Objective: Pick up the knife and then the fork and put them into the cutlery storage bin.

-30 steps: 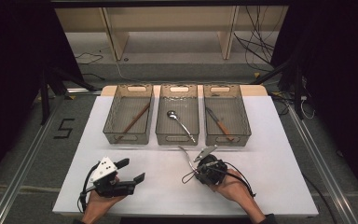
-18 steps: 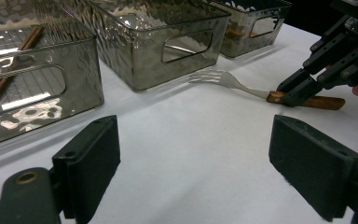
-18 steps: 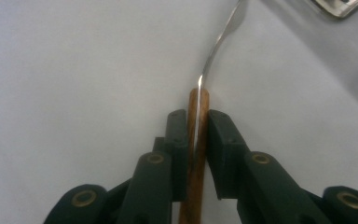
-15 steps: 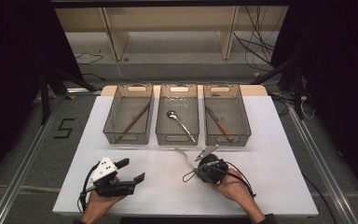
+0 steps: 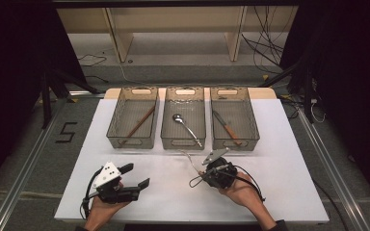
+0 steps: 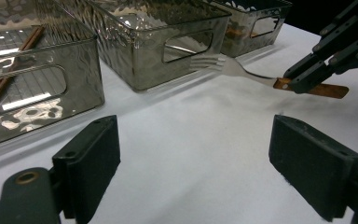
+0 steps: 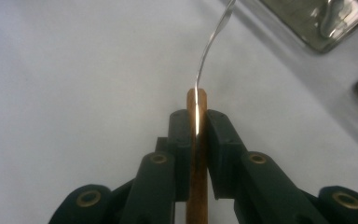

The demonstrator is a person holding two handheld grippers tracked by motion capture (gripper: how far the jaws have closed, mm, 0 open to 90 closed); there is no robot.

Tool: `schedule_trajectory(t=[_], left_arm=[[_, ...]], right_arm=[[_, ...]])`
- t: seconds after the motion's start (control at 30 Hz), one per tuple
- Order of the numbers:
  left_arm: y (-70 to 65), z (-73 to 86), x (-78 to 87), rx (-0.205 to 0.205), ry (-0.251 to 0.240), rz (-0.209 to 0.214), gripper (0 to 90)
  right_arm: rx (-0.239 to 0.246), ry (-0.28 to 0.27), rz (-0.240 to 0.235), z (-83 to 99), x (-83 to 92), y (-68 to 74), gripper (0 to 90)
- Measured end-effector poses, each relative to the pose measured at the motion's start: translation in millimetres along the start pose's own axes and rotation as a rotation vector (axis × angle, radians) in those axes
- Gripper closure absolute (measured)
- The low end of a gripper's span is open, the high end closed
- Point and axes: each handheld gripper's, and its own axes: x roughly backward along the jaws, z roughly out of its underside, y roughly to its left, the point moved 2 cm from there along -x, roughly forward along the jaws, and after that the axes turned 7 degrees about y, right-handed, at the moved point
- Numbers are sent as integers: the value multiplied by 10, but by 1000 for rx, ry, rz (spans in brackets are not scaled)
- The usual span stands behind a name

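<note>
A fork with a wooden handle (image 7: pixel 196 186) and a curved metal neck (image 7: pixel 209 46) is clamped between my right gripper's (image 7: pixel 197 126) jaws. In the high view the right gripper (image 5: pixel 200 177) holds the fork (image 5: pixel 189 161) just above the white table, in front of the middle bin (image 5: pixel 183 143), tines toward the bins. The left gripper view shows the fork (image 6: pixel 233 67) level, tines near the middle bin's wall. My left gripper (image 5: pixel 137 175) rests at the front left, its jaws wide apart and holding nothing (image 6: pixel 196 158).
Three clear bins stand in a row at the back of the table (image 5: pixel 289 192). The left bin (image 5: pixel 113 137) holds a wooden stick (image 5: pixel 139 122), the middle one a spoon (image 5: pixel 185 126), and the right bin (image 5: pixel 255 134) a wooden-handled knife (image 5: pixel 226 127).
My right gripper has shifted only slightly with the fork in it. The left gripper has not moved.
</note>
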Motion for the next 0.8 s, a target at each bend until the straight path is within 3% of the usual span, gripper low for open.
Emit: schedule_trajectory(t=[0.43,0.8], left_arm=[[0,0,-2,-3,-1,-2,160],[1,-1,2,-2,-6,-1,159]], right_arm=[[-13,-84,9,-35,231,-75,814],[-57,-172,51,-64,529,-290,813]])
